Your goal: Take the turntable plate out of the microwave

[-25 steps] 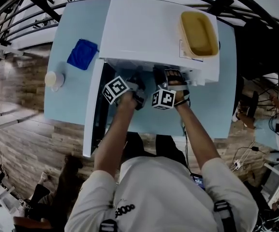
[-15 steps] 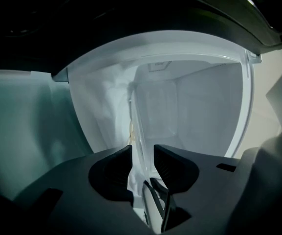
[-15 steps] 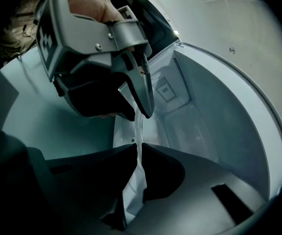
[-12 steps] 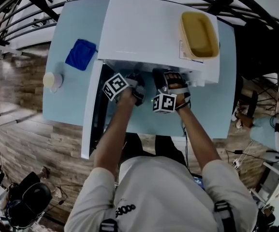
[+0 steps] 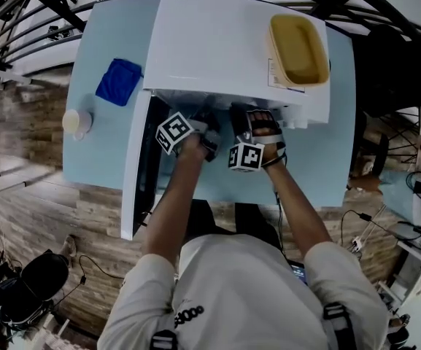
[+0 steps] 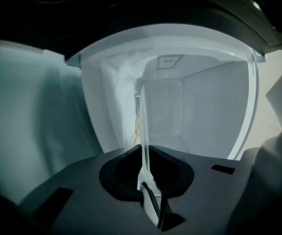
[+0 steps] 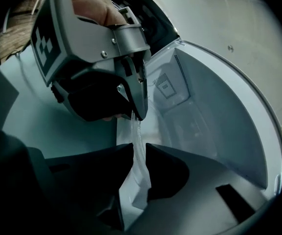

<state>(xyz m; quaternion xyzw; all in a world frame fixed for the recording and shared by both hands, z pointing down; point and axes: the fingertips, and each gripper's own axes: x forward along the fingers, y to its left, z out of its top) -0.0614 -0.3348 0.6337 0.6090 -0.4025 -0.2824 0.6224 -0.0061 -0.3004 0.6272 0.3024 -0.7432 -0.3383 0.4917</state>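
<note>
The glass plate (image 6: 141, 131) was held by its rim at the mouth of the open microwave (image 5: 217, 42), which stood on the blue worktop (image 5: 111, 152). The left tongs (image 6: 145, 169) were being closed on the rim. The right tongs (image 7: 138, 175) were being eased open, with the rim pressed between them.

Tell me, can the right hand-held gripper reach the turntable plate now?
Probably yes: the microwave door hangs open, and the turntable plate sits between the opening jaws of the right hand-held gripper.
</note>
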